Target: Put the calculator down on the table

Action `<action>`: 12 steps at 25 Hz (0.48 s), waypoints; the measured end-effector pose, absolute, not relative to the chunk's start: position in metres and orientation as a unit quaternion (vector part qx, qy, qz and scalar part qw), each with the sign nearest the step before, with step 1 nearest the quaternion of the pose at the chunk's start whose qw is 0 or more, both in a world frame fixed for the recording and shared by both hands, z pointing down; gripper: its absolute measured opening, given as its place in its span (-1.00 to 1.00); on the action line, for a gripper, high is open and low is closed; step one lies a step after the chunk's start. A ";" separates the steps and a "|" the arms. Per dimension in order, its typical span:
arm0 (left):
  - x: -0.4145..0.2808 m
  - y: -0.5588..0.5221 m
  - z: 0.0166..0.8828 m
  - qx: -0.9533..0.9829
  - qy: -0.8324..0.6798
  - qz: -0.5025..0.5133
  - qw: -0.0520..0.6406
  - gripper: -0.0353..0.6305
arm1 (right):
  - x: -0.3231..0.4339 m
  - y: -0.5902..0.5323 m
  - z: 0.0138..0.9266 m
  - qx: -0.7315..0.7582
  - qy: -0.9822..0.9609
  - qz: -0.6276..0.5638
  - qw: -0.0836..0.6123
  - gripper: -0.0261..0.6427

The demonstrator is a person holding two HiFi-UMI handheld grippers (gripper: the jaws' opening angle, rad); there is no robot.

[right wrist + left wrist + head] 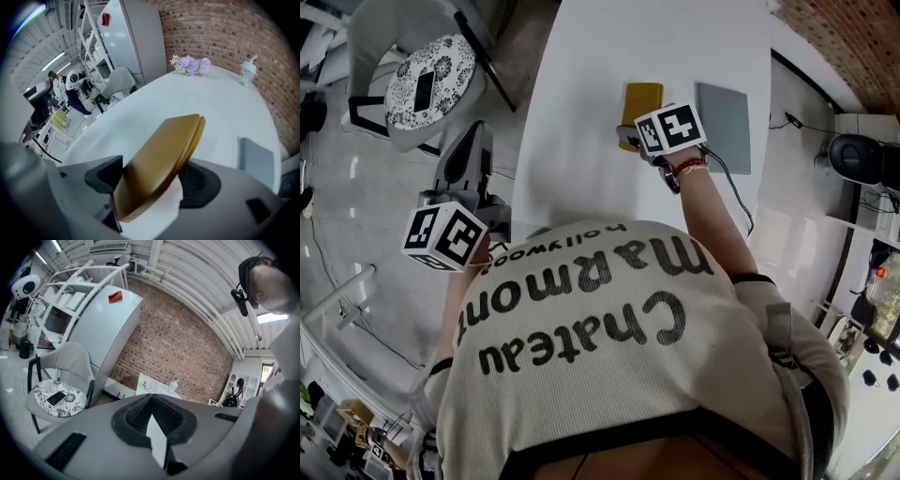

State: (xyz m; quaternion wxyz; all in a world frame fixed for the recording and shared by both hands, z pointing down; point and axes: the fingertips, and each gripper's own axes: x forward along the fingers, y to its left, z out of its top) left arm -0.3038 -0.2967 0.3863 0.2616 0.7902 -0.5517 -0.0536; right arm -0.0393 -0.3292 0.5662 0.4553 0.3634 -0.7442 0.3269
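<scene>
Off the table's left edge, the left gripper [151, 397] hangs over the floor near a chair [370, 56] with a phone [423, 90] on its cushion. Its jaws are pressed together with nothing between them. It has no part in this step, so it brings little risk unless it swings in toward the table [581, 84].

Further right, on the white tabletop, the tan calculator [641, 101] reaches away from the right gripper [154, 180]. In the right gripper view the jaws are spread wide, and the calculator's near end sits tilted in the gap between the pads. It looks loose, not pinched, though whether its edge leans on the right pad I cannot tell. Its far end seems to be down on the table.

The likely trouble is in the way out. If the gripper pulls back or lifts at a slant, a pad could catch the tilted near end and drag the calculator, flip it, or let it slap flat. If the near end has no support once the jaws clear, it may drop and skid on the smooth top.

Just right of the calculator lies a grey slab [724, 127], with a cable [733, 192] beside the wrist. A sideways nudge could push the calculator onto the slab, or the hand could snag the cable.
</scene>
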 end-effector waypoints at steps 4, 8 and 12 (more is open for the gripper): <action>-0.303 -0.296 0.385 0.791 -0.551 -0.059 0.260 -0.89 | -0.038 -0.330 0.568 0.370 -0.743 0.326 0.452 0.27; -0.302 -0.293 0.384 0.791 -0.551 -0.060 0.258 -0.89 | -0.038 -0.329 0.568 0.373 -0.745 0.324 0.449 0.28; -0.303 -0.292 0.386 0.791 -0.552 -0.060 0.258 -0.89 | -0.037 -0.331 0.570 0.377 -0.745 0.329 0.441 0.29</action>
